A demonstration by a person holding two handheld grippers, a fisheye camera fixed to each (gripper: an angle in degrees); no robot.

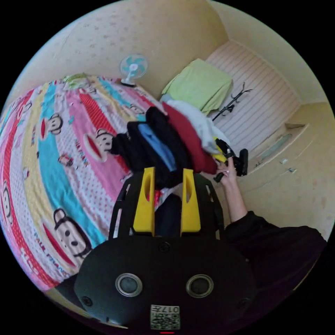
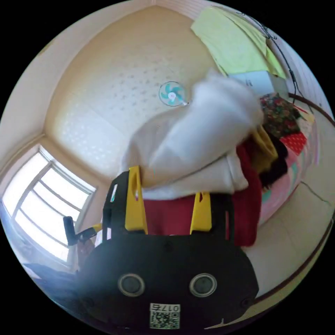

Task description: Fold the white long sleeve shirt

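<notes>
- The bed [image 1: 52, 146], under a striped cartoon sheet, is mostly bare on its near side. That open stretch looks like the natural place to spread a garment.
- A heap of clothes [image 1: 164, 146] sits at the bed's edge: black, blue and red pieces stacked tight, with pale ones on top.
- The white shirt [image 2: 199, 139] lies on top of that heap, bunched and blurred in the right gripper view, over a red garment [image 2: 167, 216]. The step in hand seems to be pulling it free.
- To do that well, I would take only white cloth, at a hem or shoulder seam, and lift up and away so the red piece beneath does not drag along. Then carry it to the bare sheet before sorting out the sleeves.
- The right hand-held gripper [image 2: 167, 209] has its jaws spread apart, with the shirt's lower edge and the red cloth between them. Neither jaw visibly presses on cloth, so I read it as released.
- The left hand-held gripper [image 1: 168, 176] also stands with jaws parted, aimed at the dark end of the heap, grasping nothing.
- A small fan [image 1: 132, 68] stands by the wall beyond the bed, well apart from the work.
</notes>
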